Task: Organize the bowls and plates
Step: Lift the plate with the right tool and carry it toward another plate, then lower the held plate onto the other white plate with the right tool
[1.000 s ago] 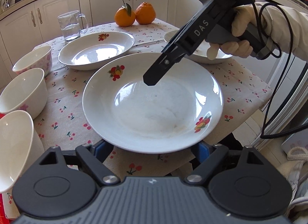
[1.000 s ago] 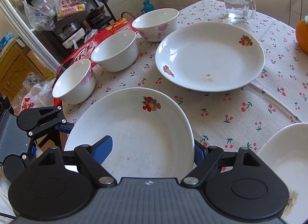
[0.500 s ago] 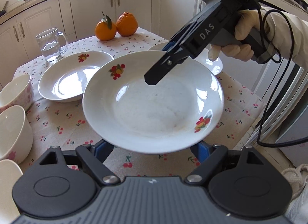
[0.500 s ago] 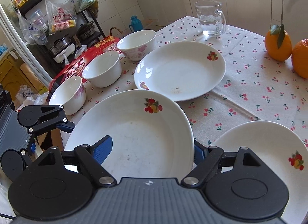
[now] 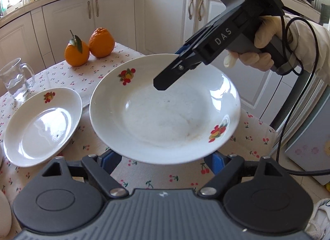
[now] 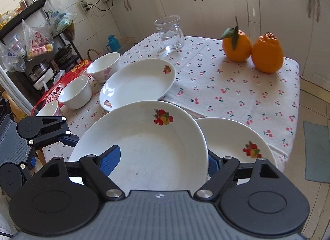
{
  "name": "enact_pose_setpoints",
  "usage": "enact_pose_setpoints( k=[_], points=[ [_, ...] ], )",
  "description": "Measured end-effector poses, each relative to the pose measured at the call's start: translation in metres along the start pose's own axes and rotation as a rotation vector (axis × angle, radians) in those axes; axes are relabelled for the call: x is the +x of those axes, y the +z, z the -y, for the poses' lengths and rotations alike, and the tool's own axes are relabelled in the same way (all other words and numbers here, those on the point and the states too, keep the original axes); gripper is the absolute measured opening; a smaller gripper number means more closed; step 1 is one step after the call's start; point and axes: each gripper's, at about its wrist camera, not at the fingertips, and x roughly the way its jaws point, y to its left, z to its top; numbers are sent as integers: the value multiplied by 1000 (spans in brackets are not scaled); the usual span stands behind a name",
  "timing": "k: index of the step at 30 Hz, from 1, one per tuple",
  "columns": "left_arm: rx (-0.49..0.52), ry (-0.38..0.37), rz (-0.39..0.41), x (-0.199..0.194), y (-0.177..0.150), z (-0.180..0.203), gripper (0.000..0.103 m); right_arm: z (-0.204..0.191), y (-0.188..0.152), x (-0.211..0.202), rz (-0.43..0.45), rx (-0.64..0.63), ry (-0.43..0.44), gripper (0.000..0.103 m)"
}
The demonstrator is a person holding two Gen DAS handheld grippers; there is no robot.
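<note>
A white plate with fruit prints [image 5: 165, 112] [image 6: 148, 149] hangs above the table, held from two sides. My left gripper [image 5: 163, 160] is shut on its near rim, its blue fingers [image 5: 110, 157] tucked under the edge. My right gripper [image 5: 171, 70] [image 6: 160, 161] is shut on the opposite rim, with one finger lying over the plate's inside and the other behind the rim. In the right wrist view my left gripper [image 6: 68, 138] meets the plate's left edge. A second plate [image 6: 233, 143] lies on the table just right of and below the held one. A third plate [image 6: 138, 83] [image 5: 41, 124] lies further left.
Three bowls [image 6: 105, 68] [image 6: 76, 91] [image 6: 49, 108] stand in a row at the table's left edge, by a red box [image 6: 53, 93]. A glass mug [image 6: 170, 33] and two oranges [image 6: 237, 45] [image 6: 267, 54] sit at the back. A gloved hand [image 5: 259, 54] holds the right gripper.
Both grippers have carried the plate sideways across the table and slightly up. The bowls and the left plate have slid away to the left, and the right-hand plate now lies beside the held one.
</note>
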Motion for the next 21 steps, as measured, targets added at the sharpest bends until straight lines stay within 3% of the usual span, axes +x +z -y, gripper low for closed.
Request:
enact_pose_setpoints(
  k=[21],
  points=[
    [64, -28, -25, 42, 25, 8, 86, 53, -23, -8, 53, 113, -64, 88]
  ],
)
